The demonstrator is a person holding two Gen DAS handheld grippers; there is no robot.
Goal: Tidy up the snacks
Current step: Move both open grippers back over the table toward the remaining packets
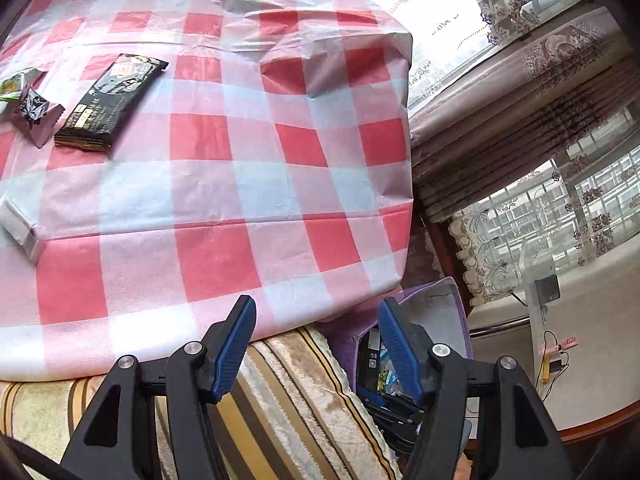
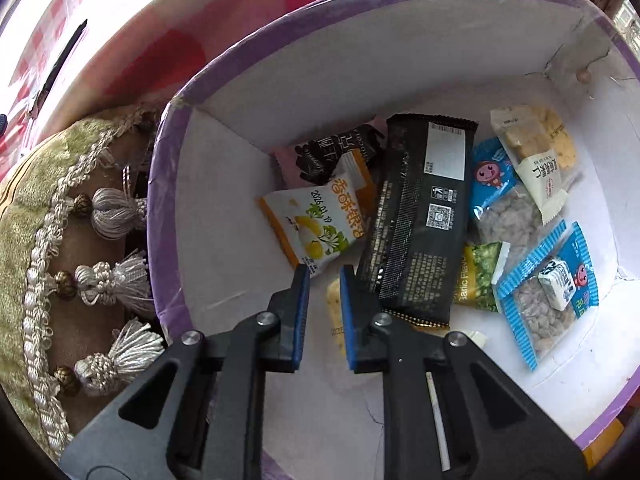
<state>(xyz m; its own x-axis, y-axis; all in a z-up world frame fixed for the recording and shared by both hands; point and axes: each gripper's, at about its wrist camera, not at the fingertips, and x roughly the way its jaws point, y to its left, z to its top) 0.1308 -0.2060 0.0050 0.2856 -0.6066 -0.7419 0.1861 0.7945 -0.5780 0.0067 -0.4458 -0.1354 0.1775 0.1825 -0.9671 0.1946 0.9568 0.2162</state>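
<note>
My right gripper hangs inside the purple box, jaws nearly closed on nothing, above collected snacks. My left gripper gapes empty at the table edge; a black bar awaits collection.

Daylit scene, bright throughout. Strong backlight from the windows at one to three o'clock of the left wrist view, blown out to white behind the lace curtain at one o'clock. Soft sheen and crease shadows on the checked tablecloth. Heavy fisheye bending and dark vignette at all corners of both views. Right wrist view evenly lit inside the white-lined box, overexposed at eleven o'clock; sharp print on wrappers, slight softness toward the rim.
</note>
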